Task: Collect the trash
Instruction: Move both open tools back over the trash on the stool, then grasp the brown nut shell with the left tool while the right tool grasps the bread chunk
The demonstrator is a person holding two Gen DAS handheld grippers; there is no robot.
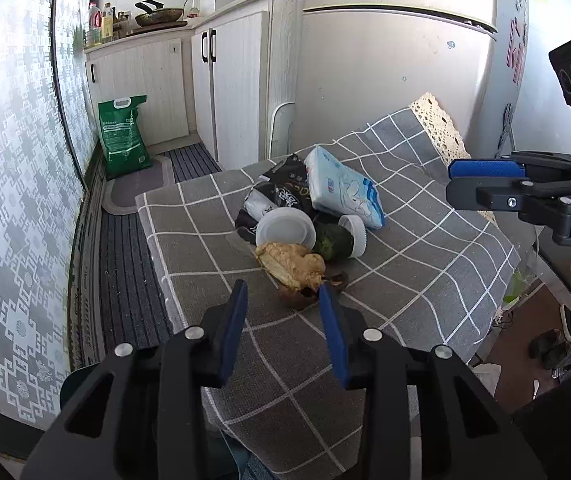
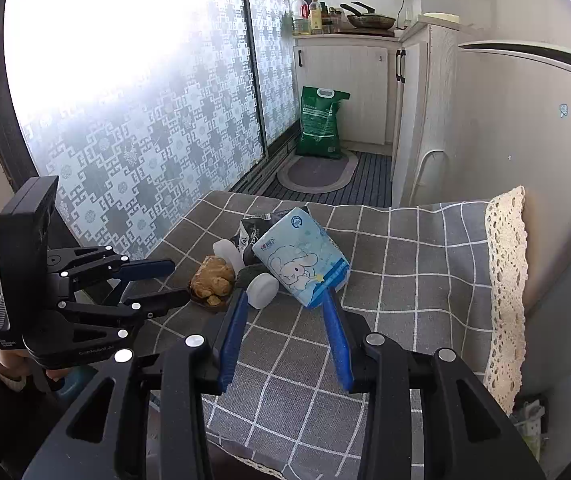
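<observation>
A pile of trash lies on the grey checked tablecloth (image 1: 425, 264): a crumpled yellow-brown lump (image 1: 291, 266) on a dark scrap, a white round lid (image 1: 285, 227), a dark green bottle (image 1: 335, 242) with a white cap (image 1: 354, 234), a black wrapper (image 1: 285, 190) and a blue-white tissue pack (image 1: 345, 186). My left gripper (image 1: 283, 294) is open and empty, just in front of the lump. My right gripper (image 2: 285, 298) is open and empty, its tips near the white cap (image 2: 263, 290) and the tissue pack (image 2: 301, 258). The lump (image 2: 212, 276) also shows there.
A fridge (image 1: 397, 60) stands behind the table. White cabinets (image 1: 225, 80) line the back wall, with a green sack (image 1: 124, 136) and a mat (image 1: 137, 188) on the floor. A patterned glass door (image 2: 145, 128) runs along the left. Lace trim (image 2: 505, 280) edges the cloth.
</observation>
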